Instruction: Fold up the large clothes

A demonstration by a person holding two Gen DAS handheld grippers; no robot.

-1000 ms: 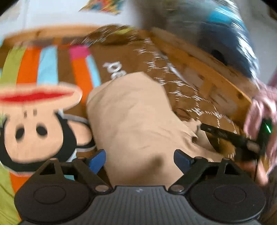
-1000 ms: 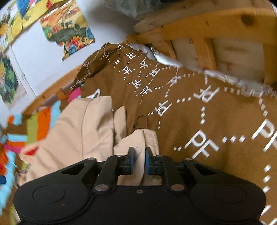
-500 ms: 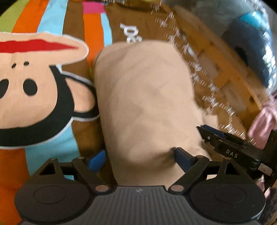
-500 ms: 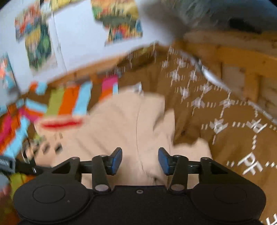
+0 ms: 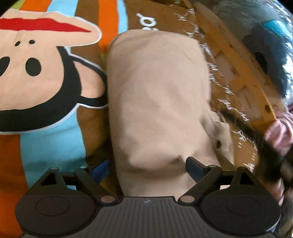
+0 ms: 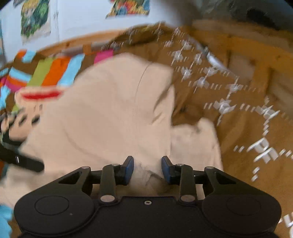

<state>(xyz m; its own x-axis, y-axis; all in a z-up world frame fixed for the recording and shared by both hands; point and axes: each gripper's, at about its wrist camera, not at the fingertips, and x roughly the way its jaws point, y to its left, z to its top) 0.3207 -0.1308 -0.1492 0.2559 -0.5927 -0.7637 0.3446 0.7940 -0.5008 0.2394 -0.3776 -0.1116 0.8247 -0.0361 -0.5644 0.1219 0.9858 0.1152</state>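
A beige garment (image 5: 157, 95) lies folded in a long block on the bed; it also shows in the right wrist view (image 6: 109, 109), with a smaller loose flap (image 6: 194, 141) to its right. My left gripper (image 5: 148, 166) is open wide, its jaws straddling the near end of the garment. My right gripper (image 6: 147, 168) is open, its jaws standing apart just above the near edge of the garment. Neither holds cloth.
The bed cover (image 5: 42, 73) has a cartoon monkey face and coloured stripes on the left, brown fabric with white PF letters (image 6: 247, 128) on the right. A wooden bed frame (image 5: 243, 73) runs along the right. Posters (image 6: 34, 16) hang on the white wall.
My right gripper let go of the beige cloth, opened, and swung left over the garment. My left gripper dropped closer to the garment's near end, staying open.
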